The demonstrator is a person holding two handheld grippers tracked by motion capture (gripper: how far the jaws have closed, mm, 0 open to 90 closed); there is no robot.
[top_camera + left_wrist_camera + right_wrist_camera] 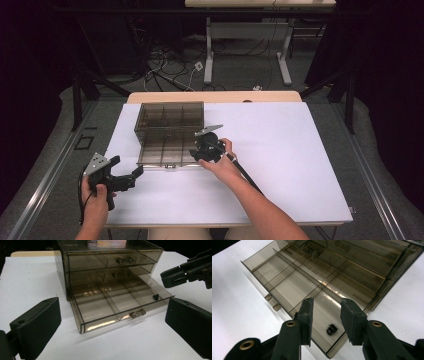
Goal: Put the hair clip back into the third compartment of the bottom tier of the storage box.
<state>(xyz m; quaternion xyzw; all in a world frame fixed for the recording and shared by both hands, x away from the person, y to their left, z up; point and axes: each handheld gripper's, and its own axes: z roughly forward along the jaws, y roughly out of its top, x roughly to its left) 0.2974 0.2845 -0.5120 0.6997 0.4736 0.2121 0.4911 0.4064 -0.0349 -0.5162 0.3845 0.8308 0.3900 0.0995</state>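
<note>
White paper covers the table, and a dark room with cables lies behind it. On the table stands a smoky transparent drawer box with its bottom drawer pulled out. A small black part lies in the drawer's front corner compartment, directly under the right gripper, whose jaws stand apart with nothing between them. The left gripper waits wide open, near the box, holding nothing. I judge the part to be light, hard and a little smooth, so it can roll or slip. It is best taken across its short sides, from above. The thin plastic walls look brittle and leave little room for the jaws.
</note>
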